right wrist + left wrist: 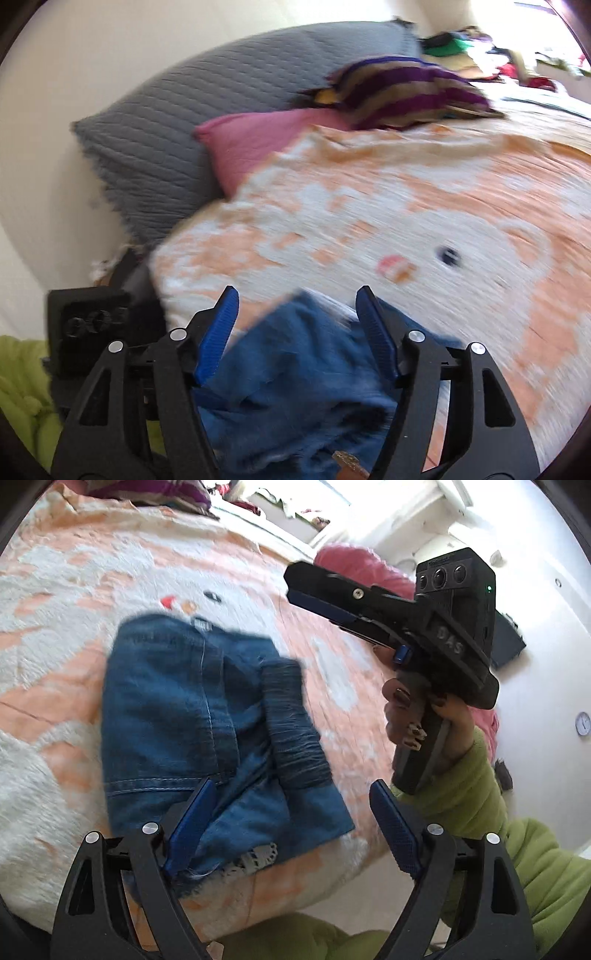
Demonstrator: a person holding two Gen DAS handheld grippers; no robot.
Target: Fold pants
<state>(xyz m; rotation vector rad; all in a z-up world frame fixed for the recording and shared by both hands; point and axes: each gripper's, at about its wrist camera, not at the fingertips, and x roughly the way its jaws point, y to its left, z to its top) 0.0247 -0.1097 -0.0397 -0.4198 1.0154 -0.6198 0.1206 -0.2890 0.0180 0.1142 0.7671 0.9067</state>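
Folded jeans (207, 720) on the bed (74, 590), near its front edge.
Left claw (291, 812) spread, empty above them; right claw (295, 314) spread, pinching nothing.

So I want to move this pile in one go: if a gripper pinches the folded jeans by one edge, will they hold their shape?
Probably not. The folded jeans lie as loose stacked layers with a cuff flopped across, so they would likely sag and unfold. The denim looks thick, so fairly heavy for its size. On the fuzzy blanket, pushing would likely bunch them rather than slide.
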